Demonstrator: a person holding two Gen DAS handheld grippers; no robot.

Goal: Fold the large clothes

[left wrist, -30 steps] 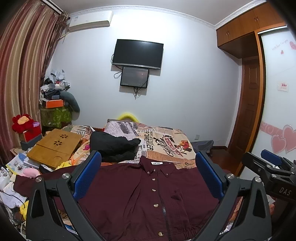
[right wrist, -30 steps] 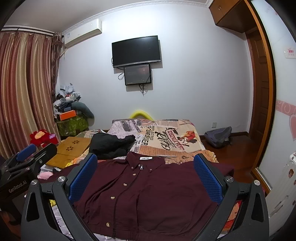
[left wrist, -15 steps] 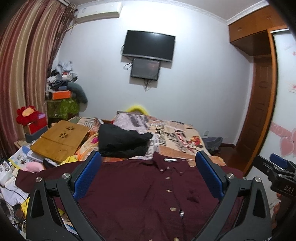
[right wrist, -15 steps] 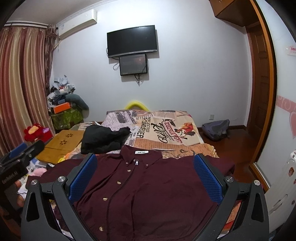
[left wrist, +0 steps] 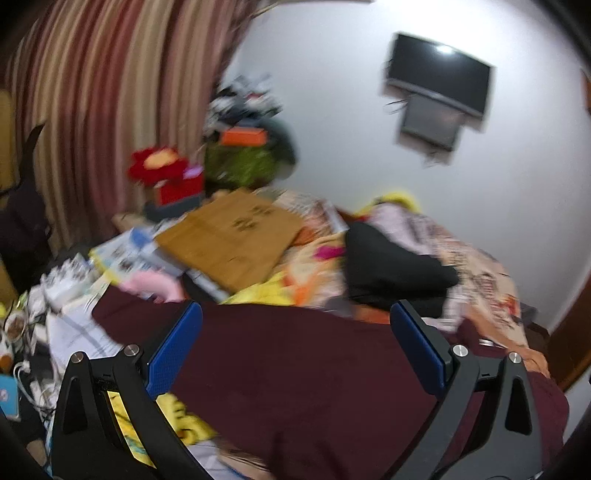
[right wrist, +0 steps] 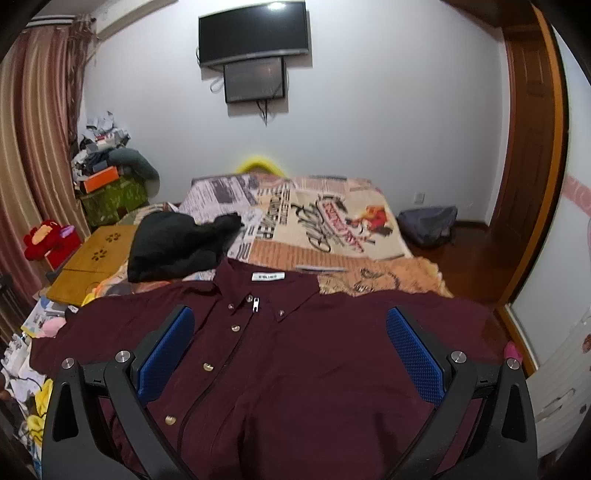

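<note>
The shirt [right wrist: 295, 369] lies flat on the bed [right wrist: 332, 229], collar at 12 o'clock. Both tongs, left [left wrist: 295, 347] and right [right wrist: 290, 350], gape empty; pinch each sleeve cuff first, I judge.

Home bedroom: bed [right wrist: 325, 229], wall television [right wrist: 253, 32], curtains [right wrist: 33, 147].

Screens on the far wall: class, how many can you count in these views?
2. A large black television is mounted highest; a smaller screen hangs directly beneath it, touching its lower edge. No others show, though clutter could hide some.
</note>
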